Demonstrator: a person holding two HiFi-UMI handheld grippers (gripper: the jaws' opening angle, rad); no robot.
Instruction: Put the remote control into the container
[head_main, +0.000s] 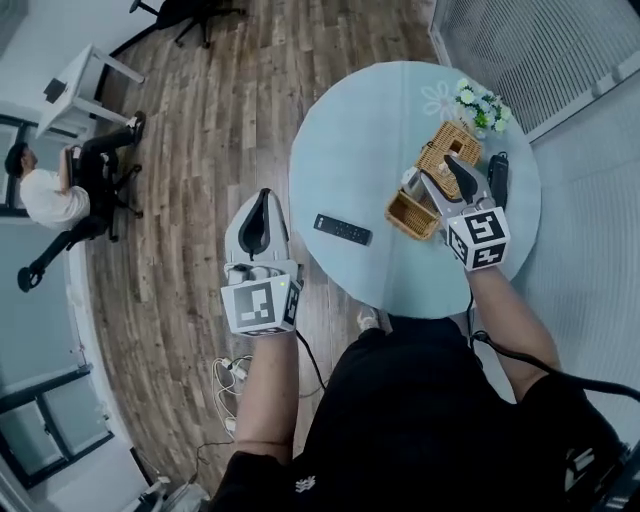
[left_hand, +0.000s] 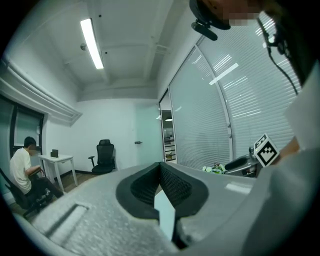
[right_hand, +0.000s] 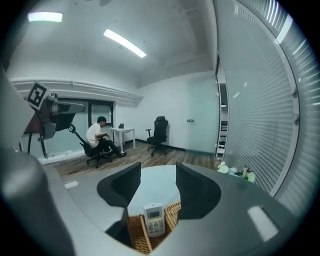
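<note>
Well, my left gripper (head_main: 264, 200) hung clenched on nothing, just off the edge of the table (head_main: 340, 130). A black remote (head_main: 342, 229) lay on the table between my two grippers. My right gripper (right_hand: 158, 175) stood released above the wicker basket (right_hand: 134, 235), and a white remote (right_hand: 154, 219) lay inside that.

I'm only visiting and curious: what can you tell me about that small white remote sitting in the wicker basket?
The white remote looks like pale plastic, with a small grey screen near its top and rows of little buttons below. It lies face up in the wicker basket, seemingly resting against a woven wall. The right gripper hangs above it, open, not touching it.
</note>
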